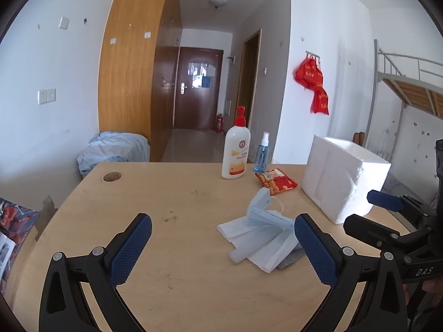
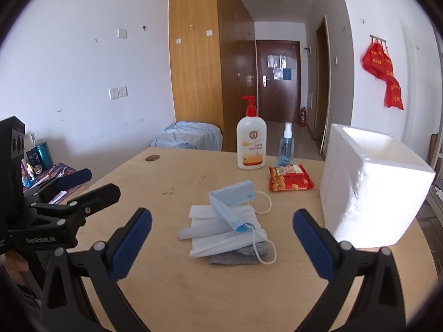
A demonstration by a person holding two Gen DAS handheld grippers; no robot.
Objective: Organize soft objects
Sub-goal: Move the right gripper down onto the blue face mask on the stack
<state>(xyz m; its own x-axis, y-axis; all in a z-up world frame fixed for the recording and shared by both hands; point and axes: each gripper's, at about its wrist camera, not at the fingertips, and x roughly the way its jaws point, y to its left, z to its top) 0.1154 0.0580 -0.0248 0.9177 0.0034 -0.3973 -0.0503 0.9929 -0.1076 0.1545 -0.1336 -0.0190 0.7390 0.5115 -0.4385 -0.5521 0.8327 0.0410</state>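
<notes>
White foam box [image 2: 371,191] — open-topped — masks [image 2: 235,207] lying beside.

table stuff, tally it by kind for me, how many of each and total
bottles: 2, pump bottle and spray bottle
snack packet: 1
foam box: 1
soft pile: 3, face mask, white sheets, grey cloth
total: 7

wooden table [image 2: 193,290], masks [image 2: 235,207], snack packet [image 2: 290,181], foam box [image 2: 368,193]
</notes>
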